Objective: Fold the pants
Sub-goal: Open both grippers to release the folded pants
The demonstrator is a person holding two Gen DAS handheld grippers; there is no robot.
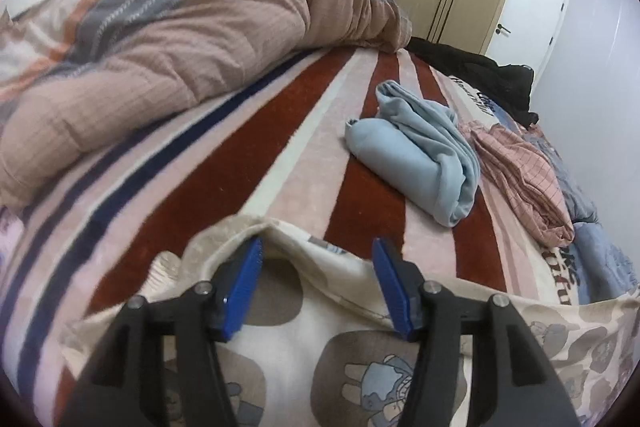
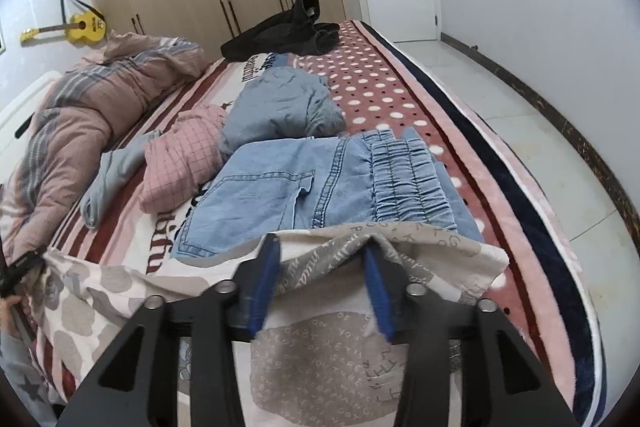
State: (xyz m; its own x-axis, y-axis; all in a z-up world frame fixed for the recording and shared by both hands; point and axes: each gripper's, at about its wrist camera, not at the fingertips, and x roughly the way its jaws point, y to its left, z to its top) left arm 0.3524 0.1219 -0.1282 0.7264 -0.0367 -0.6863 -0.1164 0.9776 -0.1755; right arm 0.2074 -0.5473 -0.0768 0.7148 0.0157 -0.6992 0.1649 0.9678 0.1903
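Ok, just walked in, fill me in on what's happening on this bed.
A person with a gripper in each hand is folding cream patterned pants on the striped bed. The left gripper and right gripper both stand open over the folded edge, their fingers not pinching the cloth. Beyond lie folded jeans, a pink checked garment and a light blue one.
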